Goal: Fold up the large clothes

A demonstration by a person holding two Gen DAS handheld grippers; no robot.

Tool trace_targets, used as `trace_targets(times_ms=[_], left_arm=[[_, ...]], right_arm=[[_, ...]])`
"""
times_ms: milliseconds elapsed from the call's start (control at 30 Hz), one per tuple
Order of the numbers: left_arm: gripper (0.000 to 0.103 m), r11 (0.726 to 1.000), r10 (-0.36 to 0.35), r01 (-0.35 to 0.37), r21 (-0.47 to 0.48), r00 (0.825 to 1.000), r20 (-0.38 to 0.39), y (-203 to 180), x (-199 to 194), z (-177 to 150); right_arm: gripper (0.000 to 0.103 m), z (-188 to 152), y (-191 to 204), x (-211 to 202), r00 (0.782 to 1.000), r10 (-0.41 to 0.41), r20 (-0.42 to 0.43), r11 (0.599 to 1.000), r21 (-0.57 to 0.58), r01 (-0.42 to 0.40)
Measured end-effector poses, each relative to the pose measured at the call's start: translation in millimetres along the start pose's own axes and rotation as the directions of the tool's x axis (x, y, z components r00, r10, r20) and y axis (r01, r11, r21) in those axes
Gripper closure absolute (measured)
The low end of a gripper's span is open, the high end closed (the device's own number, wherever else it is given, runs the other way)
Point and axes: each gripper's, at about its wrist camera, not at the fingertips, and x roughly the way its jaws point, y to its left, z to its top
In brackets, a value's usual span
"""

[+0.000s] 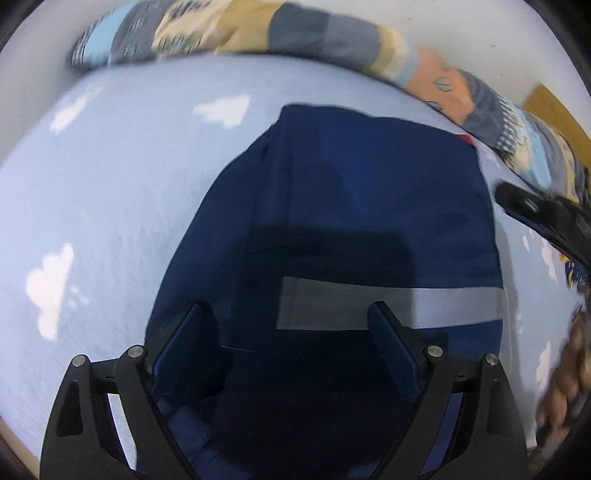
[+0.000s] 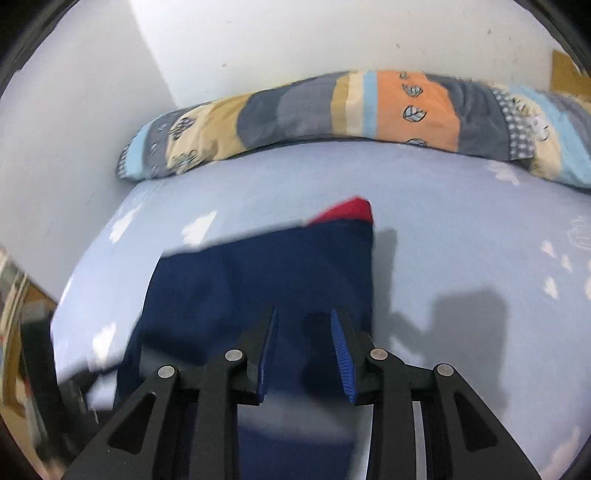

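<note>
1. Right now a dark blue garment (image 1: pixel 354 206) lies folded on a pale blue bedsheet (image 1: pixel 110 206) printed with white clouds; it sits near the middle of the bed, with its far edge short of the pillow (image 1: pixel 258 33).
2. From the left wrist view, a grey band (image 1: pixel 388 306) runs across the near part of the garment, and a small bit of red cloth (image 1: pixel 466 139) peeks out at the far right corner.
3. Left gripper (image 1: pixel 291 332): its two fingers are spread wide apart above the near part of the garment, with nothing between them; the cloth lies flat under them.
4. Right gripper (image 2: pixel 304 347): its fingers, lined with ribbed blue pads (image 2: pixel 341 354), stand parted with a clear gap, over the right edge of the garment (image 2: pixel 258 277). No cloth is pinched between them.
5. In the right wrist view the red cloth (image 2: pixel 347 210) shows as a triangle at the garment's far corner, touching the sheet (image 2: pixel 461 221).
6. Part of the right gripper shows at the right edge of the left view, just beside the garment's right side.
7. A long patchwork pillow (image 2: pixel 369 110) in grey, tan, orange and light blue lies along the far edge of the bed, against a white wall (image 2: pixel 295 37).
8. The gripper's shadow falls on the sheet to the right of the garment.
</note>
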Motion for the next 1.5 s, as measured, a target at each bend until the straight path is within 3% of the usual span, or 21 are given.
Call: trace_targets(times_ms=[100,200,300,433,633,800,1067,1200,1333,1433,1500], left_arm=[[0.011,1.0,0.018,-0.017,0.021,1.0,-0.012,-2,2,2],[0.011,0.999,0.031,-0.03,0.037,0.999,-0.016,-8,1,0],[0.011,1.0,0.001,-0.001,0.025,1.0,-0.008,-8,-3,1],[0.011,1.0,-0.005,0.005,0.018,1.0,0.008,-4,-8,-3],[0.011,0.998,0.013,-0.014,0.062,1.0,0.018,-12,-6,-10],[0.011,0.991,0.044,-0.046,0.123,0.999,0.016,-18,-3,-18],[0.011,0.979,0.096,-0.094,0.182,0.995,-0.002,-22,8,-21],[0.011,0.977,0.082,-0.081,0.197,0.997,0.006,-26,2,-21],[0.011,0.967,0.086,-0.09,0.237,0.996,0.028,-27,-8,-29],[0.011,0.955,0.083,-0.088,0.282,0.996,0.028,-27,-9,-40],[0.011,0.945,0.089,-0.095,0.312,0.995,0.032,-27,-10,-47]], right_arm=[[0.069,17,-2,56,0.992,-0.042,-0.119,0.999,0.017,0.044],[0.068,8,-5,97,0.969,-0.089,-0.232,0.996,-0.013,0.089],[0.068,7,0,83,0.975,-0.091,-0.201,0.996,-0.039,0.085],[0.068,-5,7,28,0.994,-0.042,-0.105,0.998,-0.055,0.036],[0.065,-80,12,-36,0.995,0.047,-0.091,0.999,-0.001,-0.047],[0.065,-115,17,-26,0.992,0.001,-0.127,0.998,-0.062,-0.009],[0.064,-122,11,-2,0.983,-0.033,-0.18,0.994,-0.112,0.012],[0.063,-115,7,-23,0.986,0.026,-0.163,0.996,-0.082,-0.04],[0.062,-125,8,-60,0.989,0.065,-0.133,0.989,-0.127,-0.082],[0.063,-138,2,-73,0.978,0.139,-0.153,0.983,-0.098,-0.155],[0.063,-149,3,-76,0.974,0.139,-0.177,0.98,-0.119,-0.162]])
